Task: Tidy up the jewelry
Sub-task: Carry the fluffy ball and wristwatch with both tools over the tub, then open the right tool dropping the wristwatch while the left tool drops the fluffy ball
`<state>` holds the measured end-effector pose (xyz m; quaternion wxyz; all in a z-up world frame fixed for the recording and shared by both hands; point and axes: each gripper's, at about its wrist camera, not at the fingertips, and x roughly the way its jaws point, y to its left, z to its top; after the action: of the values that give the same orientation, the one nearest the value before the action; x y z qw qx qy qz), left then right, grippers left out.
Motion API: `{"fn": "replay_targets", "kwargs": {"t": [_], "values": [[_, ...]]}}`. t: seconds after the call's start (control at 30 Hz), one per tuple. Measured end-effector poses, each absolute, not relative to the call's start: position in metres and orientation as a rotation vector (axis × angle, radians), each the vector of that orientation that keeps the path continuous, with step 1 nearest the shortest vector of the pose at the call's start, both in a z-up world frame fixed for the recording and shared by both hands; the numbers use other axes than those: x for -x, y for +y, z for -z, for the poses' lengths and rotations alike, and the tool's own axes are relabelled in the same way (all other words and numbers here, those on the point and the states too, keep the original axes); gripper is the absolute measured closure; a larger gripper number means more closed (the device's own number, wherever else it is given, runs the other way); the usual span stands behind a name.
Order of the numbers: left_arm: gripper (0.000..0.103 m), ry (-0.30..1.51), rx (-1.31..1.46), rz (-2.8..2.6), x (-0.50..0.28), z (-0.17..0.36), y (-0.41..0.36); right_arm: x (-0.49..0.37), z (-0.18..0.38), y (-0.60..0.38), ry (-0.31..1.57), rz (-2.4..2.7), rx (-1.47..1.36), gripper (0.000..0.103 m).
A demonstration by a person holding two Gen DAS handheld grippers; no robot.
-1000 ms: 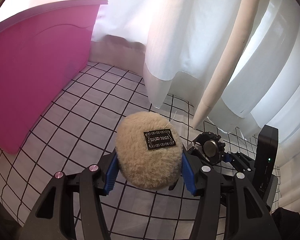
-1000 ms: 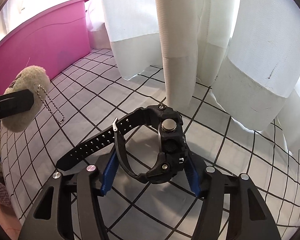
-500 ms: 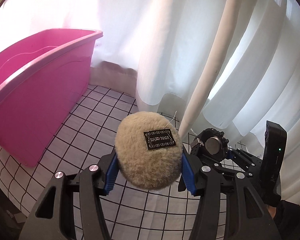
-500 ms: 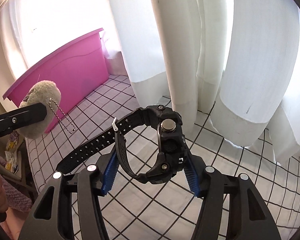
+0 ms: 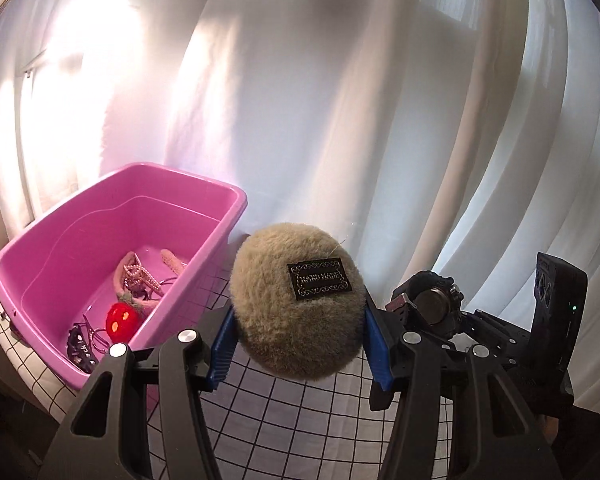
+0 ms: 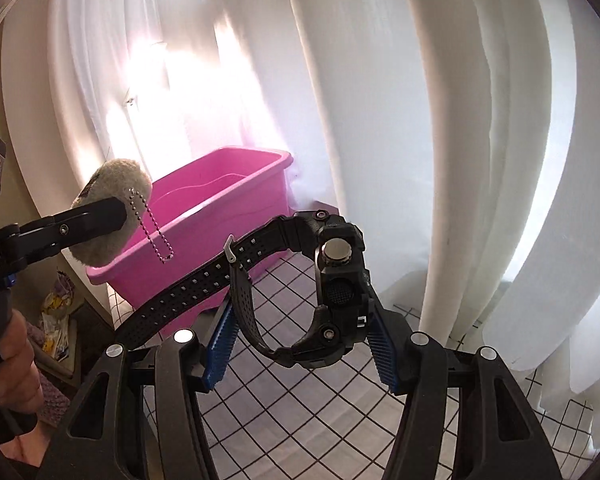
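While both of my tools are loaded and held up off the checked cloth (image 5: 300,432), I judge the step in hand to be the carry toward the pink tub (image 5: 220,216), with nothing dropped yet.

My left gripper (image 5: 298,340) is clamped on the fluffy beige pompom (image 5: 296,304), its blue pads pressed into the fur on both sides; a black label faces the camera, and the right view shows a ball chain (image 6: 152,232) dangling from it. From the left camera the tub sits at about ten o'clock, near but not under the pompom. Inside lie a red charm (image 5: 120,319), a tangle of pearl strands (image 5: 140,280) and a dark piece at the near corner.

My right gripper (image 6: 300,344) grips the black watch (image 6: 332,280) by its case, the perforated strap trailing off toward nine o'clock. From this camera the tub stands at about eleven o'clock, beyond the strap.

Next, I reckon, the left tool must swing over the rim before its grip loosens; the loose chain could snag on the edge. The watch should follow, strap cleared inside first.
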<state>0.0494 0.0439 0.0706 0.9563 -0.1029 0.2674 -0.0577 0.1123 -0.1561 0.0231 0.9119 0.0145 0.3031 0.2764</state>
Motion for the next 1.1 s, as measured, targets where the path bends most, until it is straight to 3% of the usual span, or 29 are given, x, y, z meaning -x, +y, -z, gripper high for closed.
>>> {"fn": "replay_targets", "kwargs": {"t": [0.27,0.47,0.73,1.1], "values": [[0.050,0.478,0.196,-0.014,-0.047,-0.098,0.112,-0.138,-0.069,-0.090,0.578,-0.695,-0.031,0.046],[0.050,0.527,0.229,-0.154,-0.055,-0.088,0.174,-0.178,-0.085,-0.024,0.615,-0.794,-0.026,0.046],[0.050,0.705,0.325,-0.329,-0.083,-0.042,0.241,-0.243,-0.051,0.068,0.805,-0.836,0.084,0.046],[0.045,0.931,0.380,-0.398,-0.127,0.000,0.258,-0.298,0.012,0.134,1.045,-0.747,0.292,0.046]]}}
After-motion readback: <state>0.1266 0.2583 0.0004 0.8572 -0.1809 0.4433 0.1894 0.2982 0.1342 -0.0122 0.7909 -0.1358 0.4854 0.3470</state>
